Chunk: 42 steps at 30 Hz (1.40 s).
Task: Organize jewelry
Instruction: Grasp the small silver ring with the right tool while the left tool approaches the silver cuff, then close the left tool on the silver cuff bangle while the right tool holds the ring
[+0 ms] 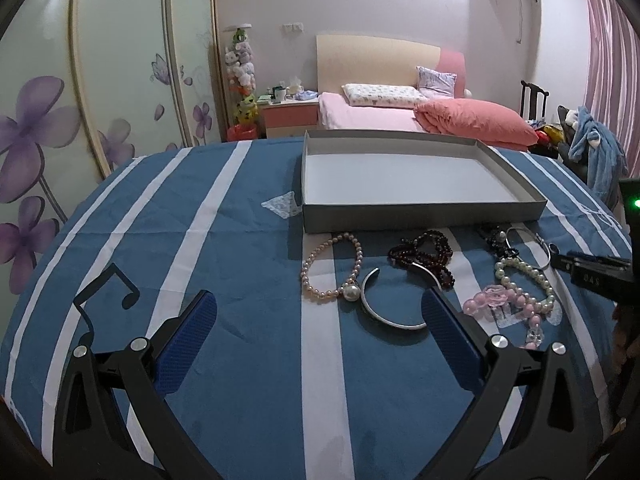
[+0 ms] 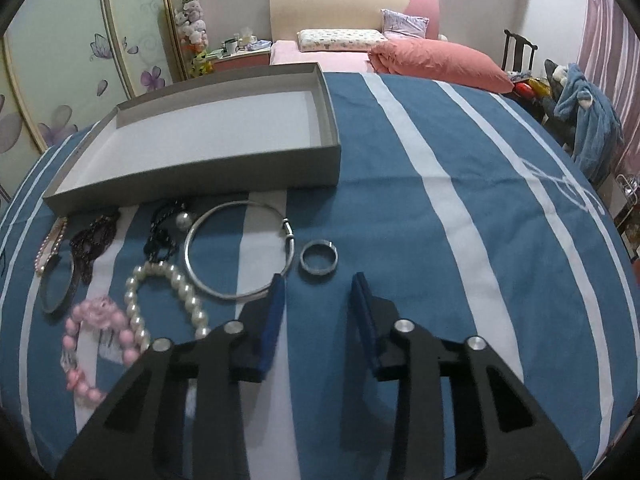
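A cluster of jewelry is laid on the blue striped cloth (image 2: 460,184) just in front of a shallow grey box (image 2: 208,172): a silver ring (image 2: 319,261), a thin silver bangle (image 2: 240,250), a white pearl bracelet (image 2: 168,304), a pink bead bracelet (image 2: 96,344) and dark bead strands (image 1: 424,258). The right gripper (image 2: 318,286) is held narrowly parted near the ring, gripping nothing. The left gripper (image 1: 320,308) is spread wide over the cloth beside an open silver cuff (image 1: 384,312), nothing held.

Open blue-and-white striped cloth (image 2: 460,208) is seen right of the grey box (image 2: 192,184), where passage is unobstructed. In front of the box, the way is crowded by the silver bangle (image 2: 236,252), small ring (image 2: 319,261), white pearl bracelet (image 2: 168,300) and pink bead bracelet (image 2: 100,344). Left of the box, bare cloth is seen.
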Available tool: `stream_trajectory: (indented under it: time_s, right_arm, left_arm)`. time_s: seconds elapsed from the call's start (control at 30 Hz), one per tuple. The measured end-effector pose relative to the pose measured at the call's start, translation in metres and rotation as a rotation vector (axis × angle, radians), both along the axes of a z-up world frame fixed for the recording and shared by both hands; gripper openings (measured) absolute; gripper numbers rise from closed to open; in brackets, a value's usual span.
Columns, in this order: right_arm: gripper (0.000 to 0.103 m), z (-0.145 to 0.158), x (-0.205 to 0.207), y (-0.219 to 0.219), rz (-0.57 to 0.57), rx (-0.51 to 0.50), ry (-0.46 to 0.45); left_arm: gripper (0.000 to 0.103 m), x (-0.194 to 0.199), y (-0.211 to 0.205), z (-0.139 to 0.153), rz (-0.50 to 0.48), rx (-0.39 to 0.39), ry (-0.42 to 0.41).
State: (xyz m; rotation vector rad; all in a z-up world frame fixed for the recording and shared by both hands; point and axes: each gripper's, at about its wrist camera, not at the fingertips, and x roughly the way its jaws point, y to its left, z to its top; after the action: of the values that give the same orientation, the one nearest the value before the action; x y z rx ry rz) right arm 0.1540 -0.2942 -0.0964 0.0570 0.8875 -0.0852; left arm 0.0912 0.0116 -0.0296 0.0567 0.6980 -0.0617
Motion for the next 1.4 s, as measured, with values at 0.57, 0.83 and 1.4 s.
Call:
stream_trajectory:
  time_s: [0.57, 0.83, 1.4]
  right_arm:
    - [0.022, 0.003, 0.016, -0.012, 0.004, 0.030, -0.014]
    - [0.022, 0.003, 0.017, -0.014, 0.004, 0.048, -0.016]
    - [0.022, 0.004, 0.019, -0.014, 0.004, 0.071, -0.020]
  left_arm:
    - [0.089, 0.026, -0.013, -0.018, -0.067, -0.023, 0.126]
    - [0.089, 0.034, -0.030, -0.026, -0.063, -0.026, 0.190]
    - [0.082, 0.062, -0.048, -0.042, -0.026, 0.012, 0.242]
